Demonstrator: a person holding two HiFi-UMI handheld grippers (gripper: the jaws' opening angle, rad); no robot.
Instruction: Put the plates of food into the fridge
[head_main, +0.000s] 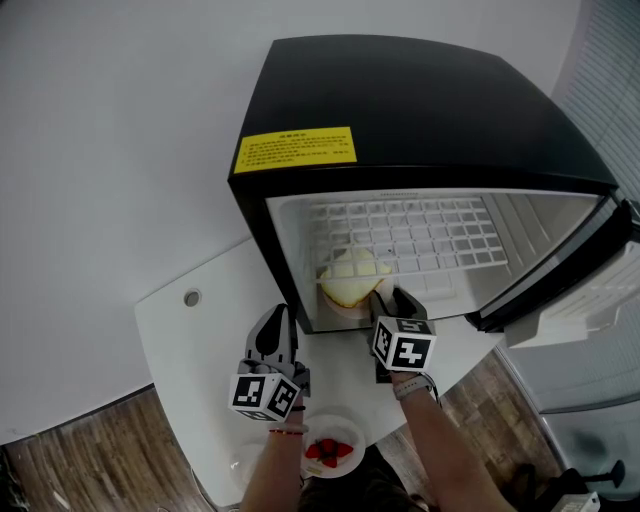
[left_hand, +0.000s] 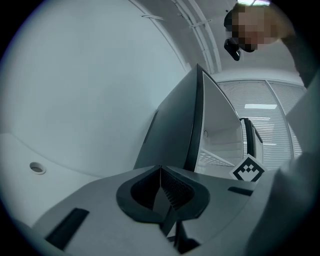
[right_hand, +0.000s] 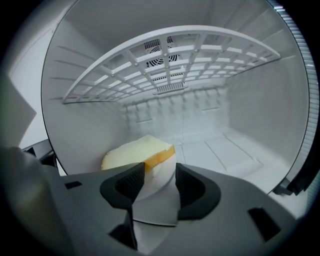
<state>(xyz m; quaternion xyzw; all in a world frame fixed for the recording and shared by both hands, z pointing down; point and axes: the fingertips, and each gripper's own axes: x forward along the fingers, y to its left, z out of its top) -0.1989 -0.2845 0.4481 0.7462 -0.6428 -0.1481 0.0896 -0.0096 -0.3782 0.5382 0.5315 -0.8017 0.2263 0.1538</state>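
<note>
Our right tongs (right_hand: 155, 186) gape around the plate (right_hand: 156, 210) rim, seemingly clear, left tongs (left_hand: 161, 187) closed; withdrawing askew, we could drag it out.

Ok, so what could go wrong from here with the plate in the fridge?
The plate lies inside the open right claw, near the front edge of the fridge; pulling back carelessly might drag it out. The strawberry plate sits right beside the left forearm on the table and could get knocked.
</note>
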